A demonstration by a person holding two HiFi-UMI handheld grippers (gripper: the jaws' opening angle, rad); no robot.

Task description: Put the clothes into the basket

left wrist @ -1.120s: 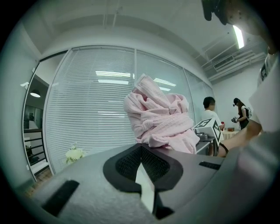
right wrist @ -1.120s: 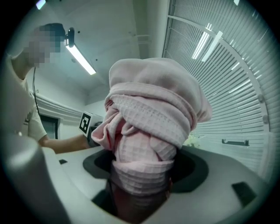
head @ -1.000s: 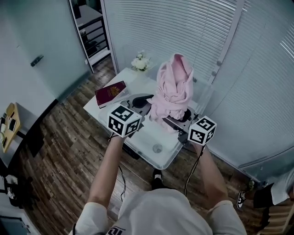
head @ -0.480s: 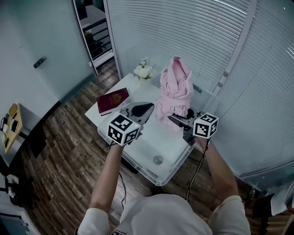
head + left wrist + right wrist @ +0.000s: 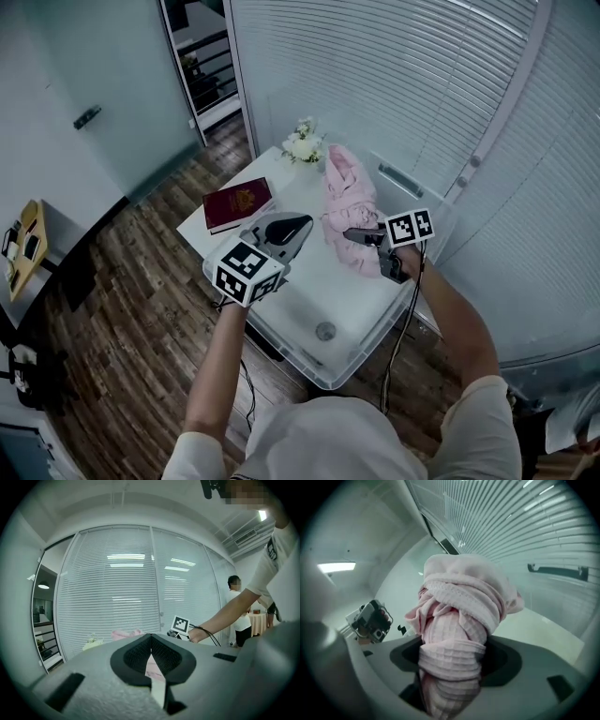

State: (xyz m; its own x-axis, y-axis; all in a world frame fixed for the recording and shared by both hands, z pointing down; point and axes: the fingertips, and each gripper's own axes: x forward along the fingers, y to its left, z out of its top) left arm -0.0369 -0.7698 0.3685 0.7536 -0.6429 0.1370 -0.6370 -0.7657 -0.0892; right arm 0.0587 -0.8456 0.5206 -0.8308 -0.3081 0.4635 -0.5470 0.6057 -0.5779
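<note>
A pink waffle-knit garment (image 5: 349,202) hangs bunched in my right gripper (image 5: 361,234), which is shut on it over the far right part of a clear plastic bin (image 5: 361,361). The cloth's lower end dips inside the bin walls. In the right gripper view the garment (image 5: 459,620) fills the space between the jaws of the right gripper (image 5: 454,667). My left gripper (image 5: 298,225) hovers over the bin's left side with its dark pads together and nothing held. In the left gripper view the left gripper (image 5: 151,637) has its tips meeting, and the garment (image 5: 125,633) shows beyond them.
The bin sits on a small white table (image 5: 272,173). A dark red book (image 5: 237,203) lies at the table's left and white flowers (image 5: 303,147) stand at its far corner. Glass walls with blinds close in behind and right. Wood floor lies to the left.
My right gripper has come down and tipped forward, lowering the pink garment from standing tall above the bin into it. The left gripper drifted slightly along the bin's left side.
</note>
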